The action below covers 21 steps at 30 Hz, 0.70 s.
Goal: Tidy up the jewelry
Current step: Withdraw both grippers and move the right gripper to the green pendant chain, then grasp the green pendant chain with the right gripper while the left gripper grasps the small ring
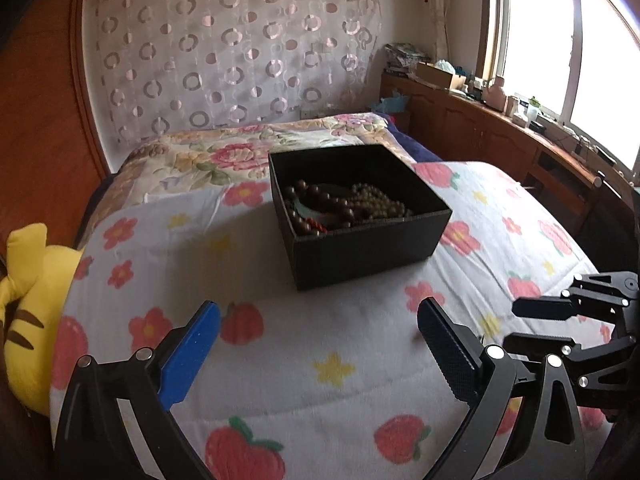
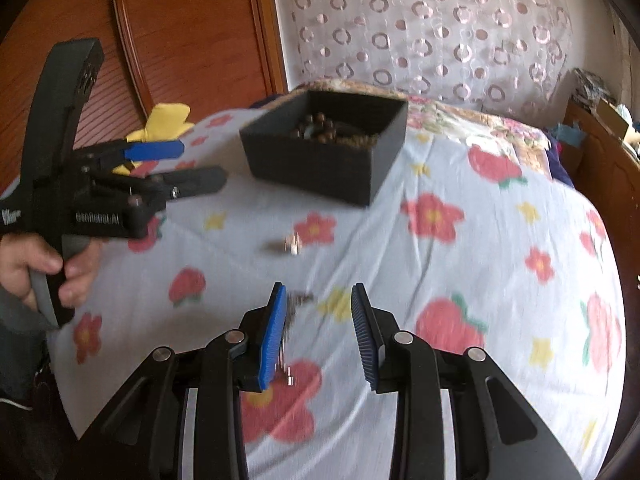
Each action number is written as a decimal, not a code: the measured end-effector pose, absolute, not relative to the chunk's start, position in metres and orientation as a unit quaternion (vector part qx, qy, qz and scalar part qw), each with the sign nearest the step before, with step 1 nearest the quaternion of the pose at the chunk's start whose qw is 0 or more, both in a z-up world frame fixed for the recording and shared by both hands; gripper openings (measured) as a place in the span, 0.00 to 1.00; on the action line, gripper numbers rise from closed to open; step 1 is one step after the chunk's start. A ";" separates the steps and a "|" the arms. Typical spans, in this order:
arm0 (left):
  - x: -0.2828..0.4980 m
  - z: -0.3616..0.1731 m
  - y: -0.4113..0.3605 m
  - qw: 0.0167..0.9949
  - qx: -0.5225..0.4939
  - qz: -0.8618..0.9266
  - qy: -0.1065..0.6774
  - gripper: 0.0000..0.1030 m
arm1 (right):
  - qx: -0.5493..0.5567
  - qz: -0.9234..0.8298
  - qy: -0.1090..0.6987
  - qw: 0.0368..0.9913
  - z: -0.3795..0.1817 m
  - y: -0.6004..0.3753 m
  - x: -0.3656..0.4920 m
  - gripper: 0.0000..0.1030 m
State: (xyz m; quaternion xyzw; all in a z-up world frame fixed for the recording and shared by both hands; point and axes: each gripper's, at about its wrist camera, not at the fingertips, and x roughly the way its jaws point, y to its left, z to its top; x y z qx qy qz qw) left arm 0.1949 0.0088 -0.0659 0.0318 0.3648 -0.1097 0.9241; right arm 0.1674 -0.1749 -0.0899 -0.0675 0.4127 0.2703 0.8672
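A black open box [image 1: 360, 216] sits on the flowered bedspread and holds several brown bead bracelets [image 1: 344, 204]; it also shows in the right wrist view [image 2: 324, 148]. My left gripper [image 1: 318, 344] is open and empty, in front of the box. My right gripper [image 2: 319, 320] is open, low over the bedspread. A thin metal chain [image 2: 289, 332] hangs blurred along its left finger pad; whether it is touching the pad I cannot tell. A small silver piece [image 2: 292, 245] lies on the bedspread between the gripper and the box.
A yellow plush toy [image 1: 28, 308] lies at the bed's left edge by the wooden headboard [image 1: 36, 128]. A wooden cabinet [image 1: 500, 128] with clutter runs under the window at the right. The left gripper [image 2: 184, 164] shows in the right wrist view.
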 end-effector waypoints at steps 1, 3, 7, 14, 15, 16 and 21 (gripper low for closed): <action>0.193 -0.067 0.009 0.924 0.031 -0.110 0.366 0.92 | -0.068 0.270 0.416 0.866 -0.093 -0.176 0.165 0.35; 0.191 -0.069 0.011 0.922 0.030 -0.110 0.369 0.92 | -0.071 0.268 0.423 0.863 -0.097 -0.179 0.158 0.35; 0.189 -0.070 0.014 0.922 0.029 -0.109 0.372 0.92 | -0.071 0.270 0.431 0.858 -0.101 -0.182 0.151 0.35; 0.187 -0.076 0.017 0.920 0.024 -0.106 0.376 0.92 | -0.086 0.288 0.429 0.852 -0.099 -0.168 0.148 0.35; 0.187 -0.076 0.017 0.920 0.025 -0.105 0.376 0.92 | -0.089 0.291 0.428 0.851 -0.098 -0.166 0.147 0.35; 0.187 -0.077 0.018 0.920 0.024 -0.105 0.377 0.92 | -0.091 0.293 0.428 0.850 -0.098 -0.164 0.147 0.35; 0.189 -0.079 0.019 0.918 0.022 -0.103 0.382 0.92 | -0.132 0.296 0.420 0.848 -0.100 -0.150 0.142 0.35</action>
